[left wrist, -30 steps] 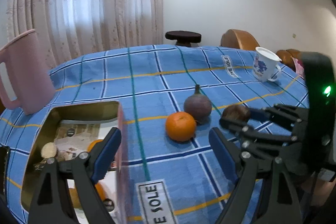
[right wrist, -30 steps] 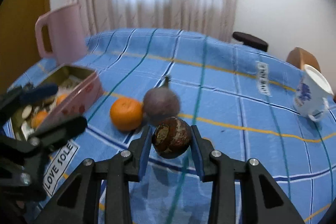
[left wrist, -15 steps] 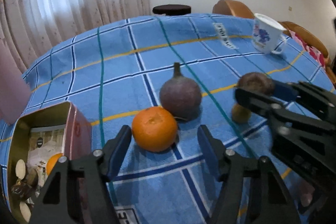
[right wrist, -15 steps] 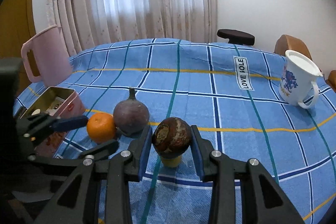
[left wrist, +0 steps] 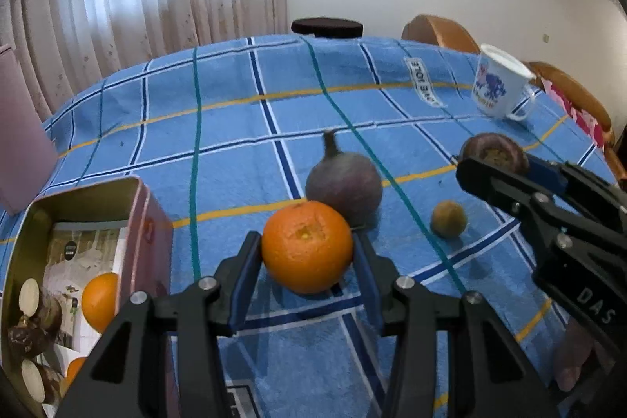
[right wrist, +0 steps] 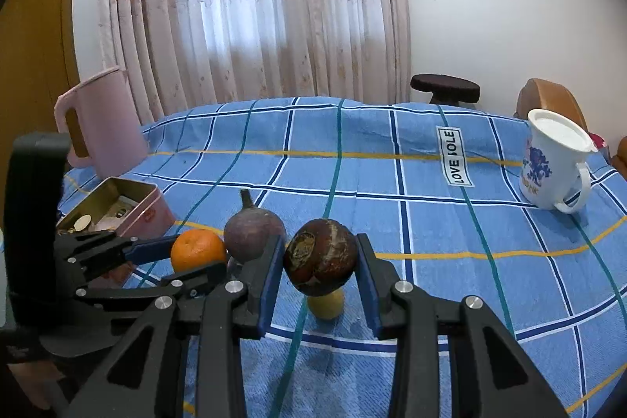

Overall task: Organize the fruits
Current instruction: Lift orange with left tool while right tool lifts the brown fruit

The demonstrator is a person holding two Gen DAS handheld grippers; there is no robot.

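An orange (left wrist: 307, 247) rests on the blue checked tablecloth, between the fingers of my left gripper (left wrist: 305, 241). Its jaws are closing and the pads touch the orange on both sides. In the right wrist view the left gripper (right wrist: 184, 261) also clasps this orange (right wrist: 198, 249). My right gripper (right wrist: 319, 249) is shut on a dark brown round fruit (right wrist: 319, 257), held a little above the cloth. A purple fruit with a stem (left wrist: 343, 183) sits just behind the orange. Under the held fruit lies a small yellow fruit (right wrist: 327, 304).
A pink tin (left wrist: 78, 194) at the left holds another orange (left wrist: 100, 300) and some dark pieces. A pink jug (right wrist: 102, 124) stands behind it. A white mug (right wrist: 552, 163) stands far right. A stool (right wrist: 444, 89) and chairs lie beyond the table.
My left gripper has moved forward and down to the orange, and its wide jaws have closed around it. The right gripper keeps its hold on the brown fruit and has swung slightly.
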